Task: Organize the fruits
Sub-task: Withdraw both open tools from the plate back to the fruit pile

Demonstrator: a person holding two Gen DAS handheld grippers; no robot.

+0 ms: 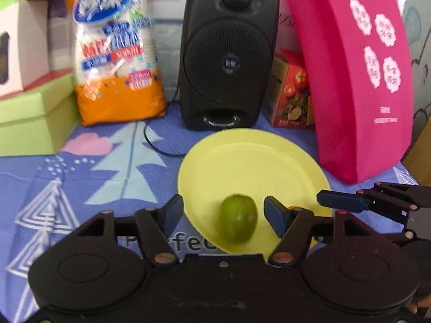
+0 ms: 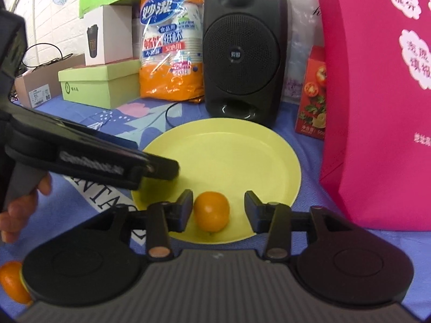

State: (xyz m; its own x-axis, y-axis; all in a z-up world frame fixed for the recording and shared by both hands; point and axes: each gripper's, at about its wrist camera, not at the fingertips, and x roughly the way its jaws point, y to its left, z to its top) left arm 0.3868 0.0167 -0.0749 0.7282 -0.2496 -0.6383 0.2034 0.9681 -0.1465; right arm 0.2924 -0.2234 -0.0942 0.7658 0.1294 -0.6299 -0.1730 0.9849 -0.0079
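Spread wide, left gripper (image 1: 223, 212) flanking green fruit (image 1: 238, 218) on yellow plate (image 1: 253, 161), not touching. Likewise parted, right gripper (image 2: 218, 210) around orange fruit (image 2: 211, 211) at plate's near edge.

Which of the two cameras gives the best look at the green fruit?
The left wrist view: the green fruit sits unobstructed on the yellow plate, between the open left hand-held gripper fingers. The right wrist view doesn't show it.
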